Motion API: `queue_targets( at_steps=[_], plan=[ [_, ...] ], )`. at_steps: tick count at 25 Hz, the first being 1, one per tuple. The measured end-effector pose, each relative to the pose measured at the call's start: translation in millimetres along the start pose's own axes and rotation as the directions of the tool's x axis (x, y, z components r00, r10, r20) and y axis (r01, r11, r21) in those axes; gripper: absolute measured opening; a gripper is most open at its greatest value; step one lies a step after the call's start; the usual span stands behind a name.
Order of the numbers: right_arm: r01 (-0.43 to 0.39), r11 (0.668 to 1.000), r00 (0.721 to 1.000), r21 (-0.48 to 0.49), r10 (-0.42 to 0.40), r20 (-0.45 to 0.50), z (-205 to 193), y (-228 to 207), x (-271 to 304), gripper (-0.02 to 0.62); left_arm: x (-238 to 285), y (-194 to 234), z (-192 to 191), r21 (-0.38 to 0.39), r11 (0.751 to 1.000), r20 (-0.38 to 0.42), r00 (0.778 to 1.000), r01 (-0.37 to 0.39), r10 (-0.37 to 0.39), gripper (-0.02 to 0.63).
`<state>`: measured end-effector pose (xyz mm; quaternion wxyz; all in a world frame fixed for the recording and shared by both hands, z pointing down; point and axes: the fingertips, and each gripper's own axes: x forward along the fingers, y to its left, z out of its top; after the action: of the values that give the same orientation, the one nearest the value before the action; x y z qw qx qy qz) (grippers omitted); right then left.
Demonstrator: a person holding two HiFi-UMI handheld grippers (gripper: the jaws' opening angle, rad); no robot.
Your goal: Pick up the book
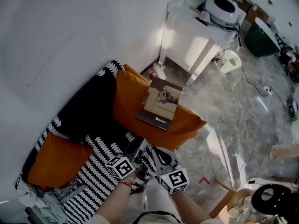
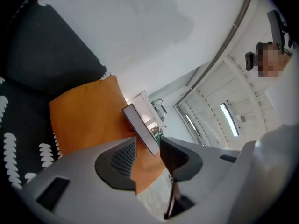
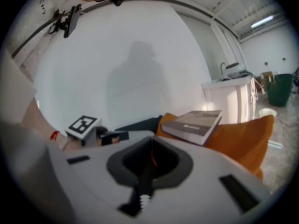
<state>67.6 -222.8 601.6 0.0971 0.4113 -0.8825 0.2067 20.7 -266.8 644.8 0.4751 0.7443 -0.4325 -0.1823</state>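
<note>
The book (image 1: 160, 102) lies flat, cover up, on the orange cushion (image 1: 127, 104). The cushion sits at the end of the black-and-white seat (image 1: 91, 108), close by the wall and the white table (image 1: 187, 38).

Both grippers are held side by side low over the patterned fabric, short of the book and touching neither it nor the cushion.

The left gripper (image 2: 148, 144) has its fingers (image 2: 120, 161) partly spread. Nothing is pinched between them. Through the gap you can see the book edge-on, farther off, roughly in line with the jaws.

The right gripper (image 3: 150, 154) has its fingers pressed together with nothing between them. The book shows beyond and a little to one side, clear of the tips.
</note>
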Motion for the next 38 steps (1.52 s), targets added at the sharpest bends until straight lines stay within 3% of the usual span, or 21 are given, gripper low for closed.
queue_targets(
  at_steps=[5, 12, 24, 38],
  plan=[
    [-0.015, 1.0, 1.0, 0.002, 0.015, -0.025, -3.8, -10.0, 15.3, 0.014, 11.9, 15.0, -1.8, -0.123, 0.992, 0.027, 1.0, -0.002, 0.005, 0.177],
    [-0.029, 1.0, 0.998, -0.008, 0.028, -0.052, -7.4, -22.0, 32.6, 0.014, 34.9, 21.4, 8.2, -0.231, 0.972, 0.065, 0.997, 0.052, -0.038, 0.204],
    [-0.05, 0.999, 0.996, 0.002, 0.05, -0.071, -12.4, -24.6, 46.0, 0.014, 58.7, 21.8, 7.3, -0.343, 0.93, 0.056, 0.991, 0.132, -0.121, 0.321],
    [-0.03, 0.999, 0.997, 0.011, 0.031, -0.071, -18.0, -31.4, 44.8, 0.014, 76.2, 17.1, 13.8, -0.475, 0.861, 0.07, 0.983, 0.18, -0.167, 0.325]
  ],
)
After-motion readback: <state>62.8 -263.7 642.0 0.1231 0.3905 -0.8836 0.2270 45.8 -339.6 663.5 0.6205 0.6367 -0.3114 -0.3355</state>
